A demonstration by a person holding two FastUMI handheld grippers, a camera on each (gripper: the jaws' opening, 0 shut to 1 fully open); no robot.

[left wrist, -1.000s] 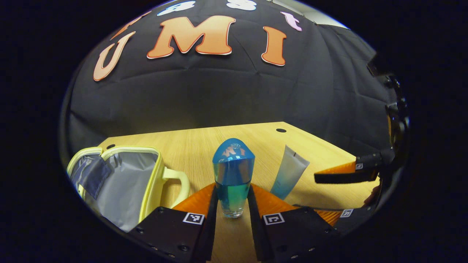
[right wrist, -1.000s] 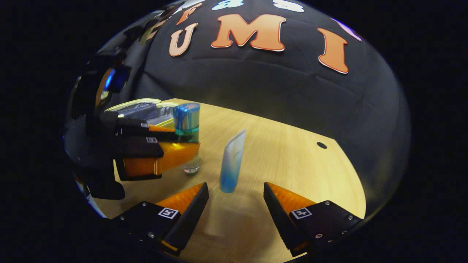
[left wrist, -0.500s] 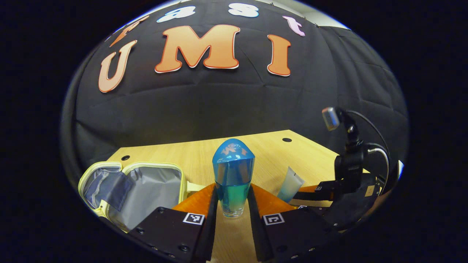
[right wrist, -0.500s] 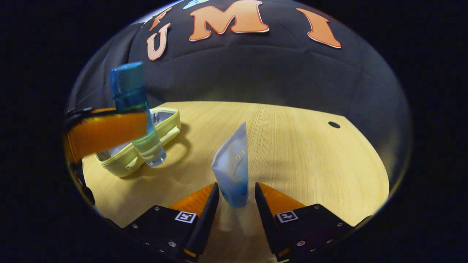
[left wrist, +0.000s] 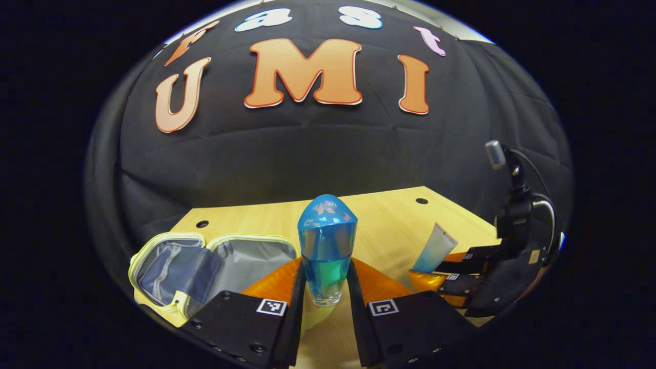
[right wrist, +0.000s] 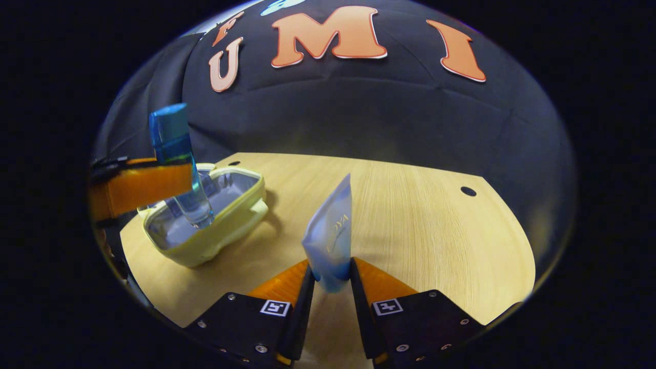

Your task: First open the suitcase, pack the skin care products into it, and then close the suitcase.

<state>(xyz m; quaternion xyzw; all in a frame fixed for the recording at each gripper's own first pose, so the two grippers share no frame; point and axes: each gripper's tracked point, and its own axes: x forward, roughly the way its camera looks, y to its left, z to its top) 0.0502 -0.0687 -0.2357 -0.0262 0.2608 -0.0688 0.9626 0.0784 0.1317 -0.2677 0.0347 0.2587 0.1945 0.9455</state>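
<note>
Since half a second ago the left hand-held gripper (left wrist: 324, 287) has carried the bottle (left wrist: 326, 249) over the open suitcase (right wrist: 205, 225), and the right hand-held gripper (right wrist: 330, 284) has lifted the tube (right wrist: 332, 241) off the counter (right wrist: 420, 230). Both fingers of each grip their item. The bottle is clear blue, upright; the tube pale, fading blue.

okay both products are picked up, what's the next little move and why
Probably lower the left tool to set the blue bottle into the open suitcase. In the right gripper view the bottle hangs just above its grey lining, and the right tool grips the tube farther off.
</note>
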